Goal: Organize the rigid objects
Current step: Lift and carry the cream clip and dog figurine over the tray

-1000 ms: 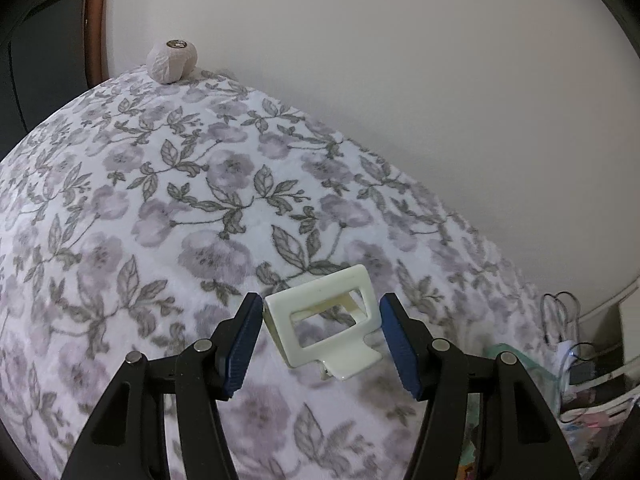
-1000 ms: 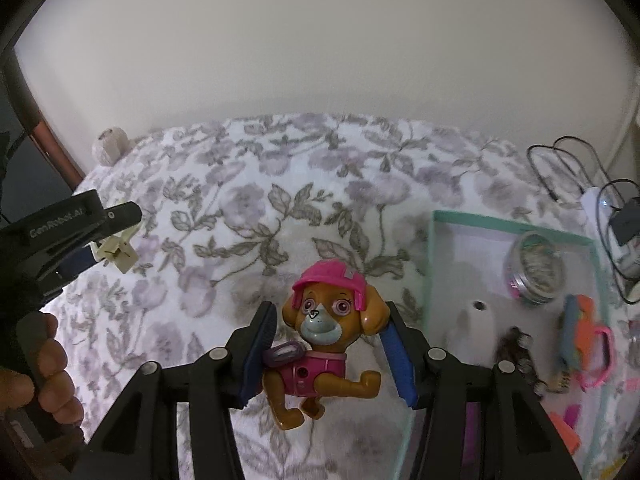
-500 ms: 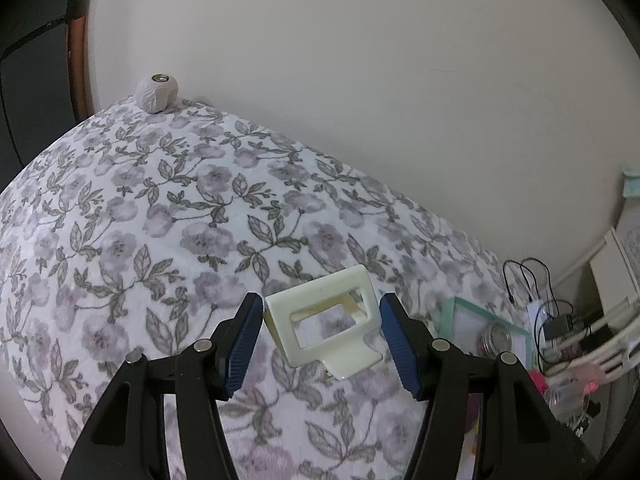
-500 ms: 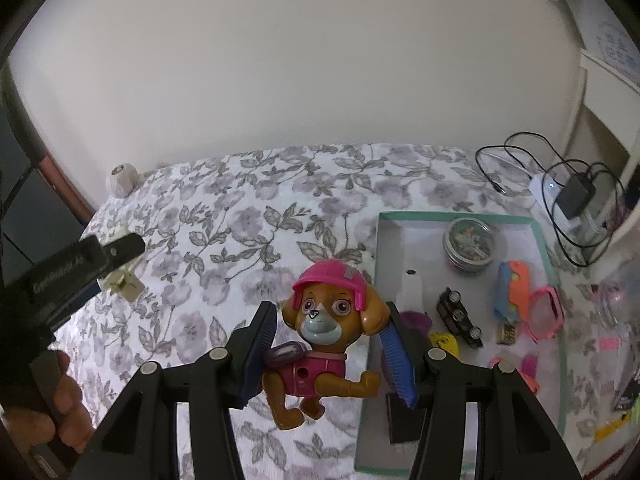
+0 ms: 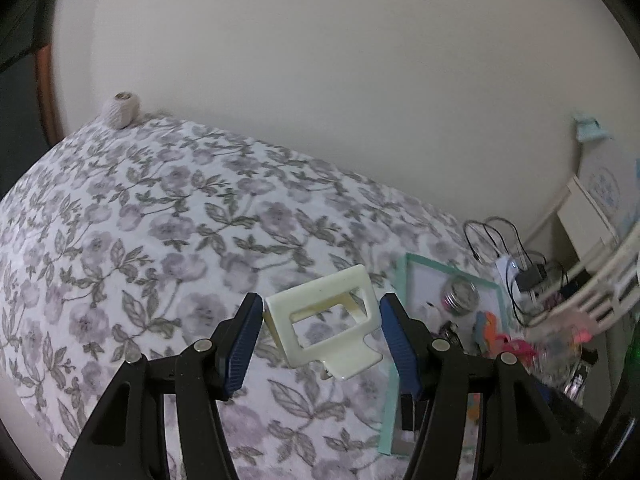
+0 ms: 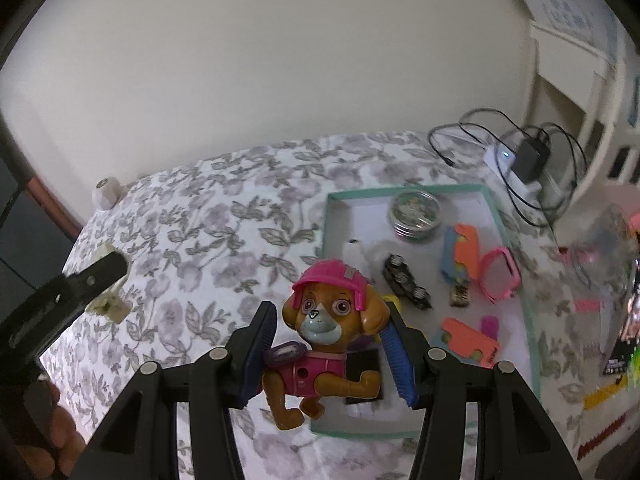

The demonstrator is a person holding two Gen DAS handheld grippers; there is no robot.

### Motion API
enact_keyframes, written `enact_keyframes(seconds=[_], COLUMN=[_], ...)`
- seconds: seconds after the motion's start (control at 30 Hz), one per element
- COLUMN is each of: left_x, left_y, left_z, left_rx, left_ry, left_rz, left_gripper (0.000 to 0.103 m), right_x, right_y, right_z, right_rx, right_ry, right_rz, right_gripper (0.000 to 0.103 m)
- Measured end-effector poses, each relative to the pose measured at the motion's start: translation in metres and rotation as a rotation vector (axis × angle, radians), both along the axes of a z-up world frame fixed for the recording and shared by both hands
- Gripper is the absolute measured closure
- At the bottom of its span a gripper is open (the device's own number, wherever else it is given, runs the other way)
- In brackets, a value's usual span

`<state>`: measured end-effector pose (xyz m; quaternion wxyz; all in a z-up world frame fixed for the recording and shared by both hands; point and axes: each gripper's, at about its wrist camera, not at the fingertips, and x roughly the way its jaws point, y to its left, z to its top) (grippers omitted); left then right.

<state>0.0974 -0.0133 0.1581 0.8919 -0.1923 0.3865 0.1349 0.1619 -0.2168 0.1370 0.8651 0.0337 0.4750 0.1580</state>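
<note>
A: Toys! Where are they?
B: Over a flowery bed by a plain wall. Left hand-held gripper squeezes a cream clip. Right hand-held gripper squeezes a toy puppy, beside the green tray.

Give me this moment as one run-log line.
left gripper: shut on cream clip | right gripper: shut on toy dog | both above floral cover | green-rimmed tray: partly filled

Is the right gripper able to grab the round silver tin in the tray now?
Probably not yet. The right gripper is already shut on the toy puppy, so its jaws are full. The silver tin lies uncovered at the far end of the teal tray, so once the puppy is put down, the way looks free.
</note>
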Motion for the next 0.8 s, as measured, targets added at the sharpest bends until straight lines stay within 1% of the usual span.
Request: enact_keyframes(seconds=[0.1, 0.3, 0.47, 0.63, 0.8], left_x=[0.004, 0.013, 0.016, 0.018, 0.021], left_y=[-0.023, -0.063, -0.091, -0.112, -0.133], left_z=[-0.002, -0.011, -0.016, -0.020, -0.029], left_rx=[0.030, 0.037, 0.045, 0.054, 0.069], left_ry=[0.012, 0.032, 0.041, 0.049, 0.068], left_rz=[-0.058, -0.168, -0.243, -0.294, -0.341], left_gripper=[0.041, 0.041, 0.041, 0.041, 0.041], right_x=[0.002, 0.011, 0.013, 0.013, 0.014], right_y=[-0.020, -0.066, -0.102, -0.121, -0.128], right_z=[-0.002, -0.011, -0.008, -0.007, -0.011], right_rx=[-0.008, -0.040, -0.048, -0.063, -0.072], right_ry=[0.003, 0.031, 0.024, 0.019, 0.030], right_rz=[-0.035, -0.147, -0.229, -0.273, -0.280], right_gripper=[0.047, 0.047, 0.047, 0.047, 0.047])
